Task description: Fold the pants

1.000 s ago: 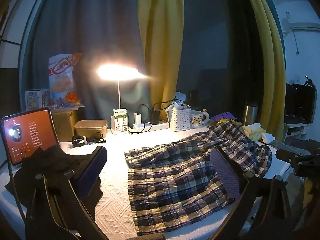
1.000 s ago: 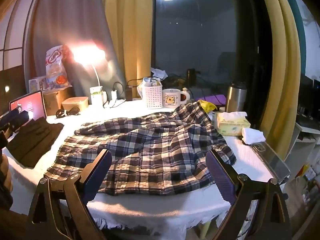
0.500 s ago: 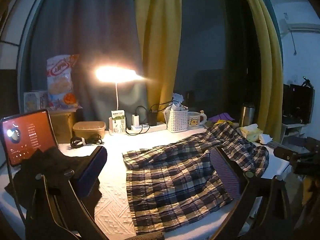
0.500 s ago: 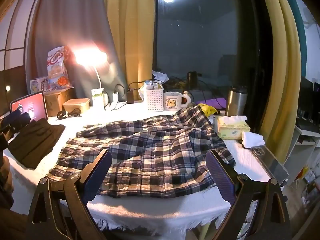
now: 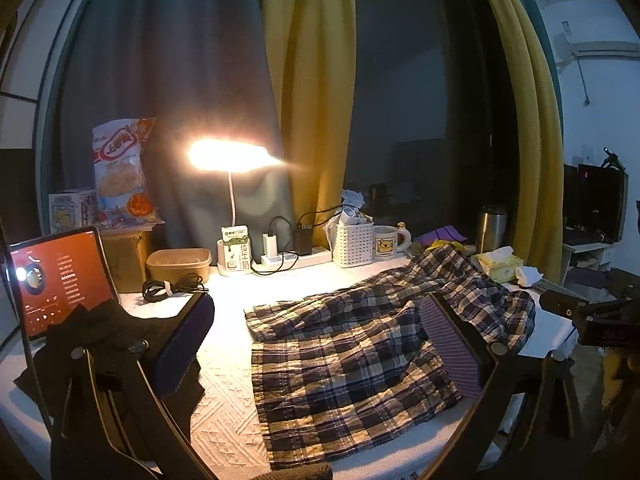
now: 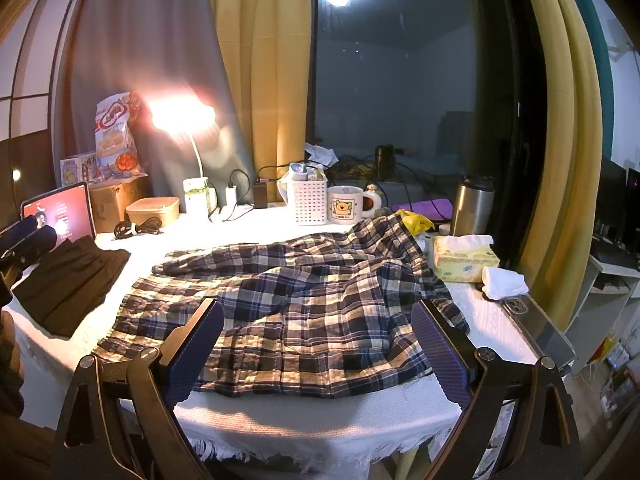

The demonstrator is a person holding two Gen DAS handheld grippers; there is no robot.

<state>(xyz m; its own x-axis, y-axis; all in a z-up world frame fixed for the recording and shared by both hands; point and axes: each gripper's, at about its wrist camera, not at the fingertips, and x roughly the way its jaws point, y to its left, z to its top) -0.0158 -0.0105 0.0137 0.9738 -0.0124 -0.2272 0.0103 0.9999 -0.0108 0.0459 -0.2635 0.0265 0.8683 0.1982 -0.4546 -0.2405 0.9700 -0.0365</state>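
Holding back with little change since a moment ago, left claw (image 5: pixel 316 344) and right claw (image 6: pixel 316 348) gape wide, empty, above unfolded pants (image 6: pixel 288 300), legs toward 9 o'clock; folding unstarted.

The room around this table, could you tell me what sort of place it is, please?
Probably a bedroom or dorm desk by a window at night: yellow curtains, a lit desk lamp, and a mug beside the plaid pants.

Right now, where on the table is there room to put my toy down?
One bare strip of white tablecloth lies between the black garment and the plaid pants. Another lies between the pants and the coiled cable. The back edge is crowded: lamp, power strip, white basket, mug.
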